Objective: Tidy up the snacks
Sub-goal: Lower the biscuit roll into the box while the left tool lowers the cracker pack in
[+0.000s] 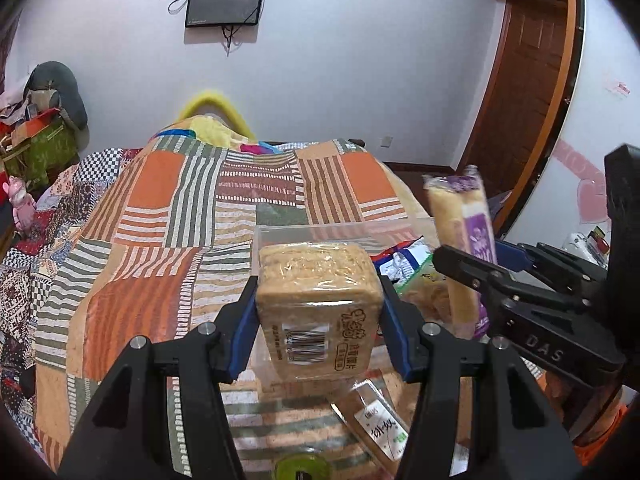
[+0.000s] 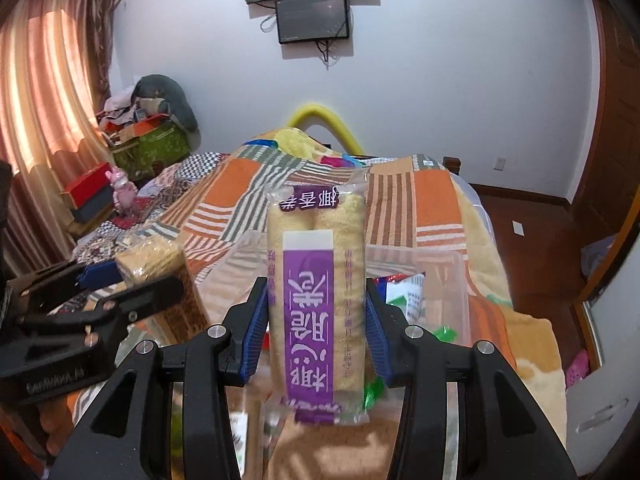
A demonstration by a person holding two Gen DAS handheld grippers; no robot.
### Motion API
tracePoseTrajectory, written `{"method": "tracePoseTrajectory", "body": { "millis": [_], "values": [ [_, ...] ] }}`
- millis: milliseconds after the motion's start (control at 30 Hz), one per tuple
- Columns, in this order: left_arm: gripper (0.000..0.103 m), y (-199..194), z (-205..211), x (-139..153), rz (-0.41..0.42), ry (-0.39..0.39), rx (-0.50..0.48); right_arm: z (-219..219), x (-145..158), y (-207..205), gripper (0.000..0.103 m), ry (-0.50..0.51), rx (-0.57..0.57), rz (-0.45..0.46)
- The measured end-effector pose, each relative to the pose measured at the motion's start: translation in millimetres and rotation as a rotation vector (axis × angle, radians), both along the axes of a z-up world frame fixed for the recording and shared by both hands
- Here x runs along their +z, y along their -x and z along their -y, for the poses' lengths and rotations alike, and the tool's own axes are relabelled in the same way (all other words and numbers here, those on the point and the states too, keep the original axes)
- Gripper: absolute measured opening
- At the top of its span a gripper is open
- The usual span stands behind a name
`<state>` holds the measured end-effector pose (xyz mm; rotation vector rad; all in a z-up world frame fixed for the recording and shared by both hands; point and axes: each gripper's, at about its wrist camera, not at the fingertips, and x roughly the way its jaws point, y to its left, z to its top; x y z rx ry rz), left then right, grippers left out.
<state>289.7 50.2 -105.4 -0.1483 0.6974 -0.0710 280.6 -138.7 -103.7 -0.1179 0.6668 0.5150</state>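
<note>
Your left gripper [image 1: 320, 312] is pinching a beige cracker pack [image 1: 318, 304] above the clear plastic bin [image 1: 344, 229]. Your right gripper [image 2: 316, 320] is clamping a purple-labelled roll pack [image 2: 316, 292] upright, just right of the crackers, over that bin.

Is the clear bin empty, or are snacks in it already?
Not empty: the clear bin already holds a green-and-white snack bag, visible through its wall in both wrist views.
</note>
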Motion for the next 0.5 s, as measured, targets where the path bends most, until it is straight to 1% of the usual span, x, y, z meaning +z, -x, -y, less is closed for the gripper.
{"method": "tracePoseTrajectory", "body": {
  "millis": [67, 133, 233, 400, 500],
  "values": [
    [0.055, -7, 1, -4, -0.009, -0.003, 0.001, -2, -3, -6, 0.04, 0.008, -0.008, -0.01],
    [0.055, -13, 2, -9, -0.015, -0.007, 0.001, -5, -5, -11, 0.03, 0.017, -0.007, -0.021],
    [0.055, -23, 2, -15, -0.031, -0.003, 0.003, -7, -7, -17, 0.03, 0.023, 0.001, -0.039],
    [0.055, -38, -1, -32, -0.092, 0.021, 0.011, -12, -14, -18, 0.03, 0.05, 0.009, -0.058],
    [0.056, -41, -5, -36, -0.096, 0.029, 0.027, -9, -15, -16, 0.03, 0.053, 0.013, -0.056]
  ]
}}
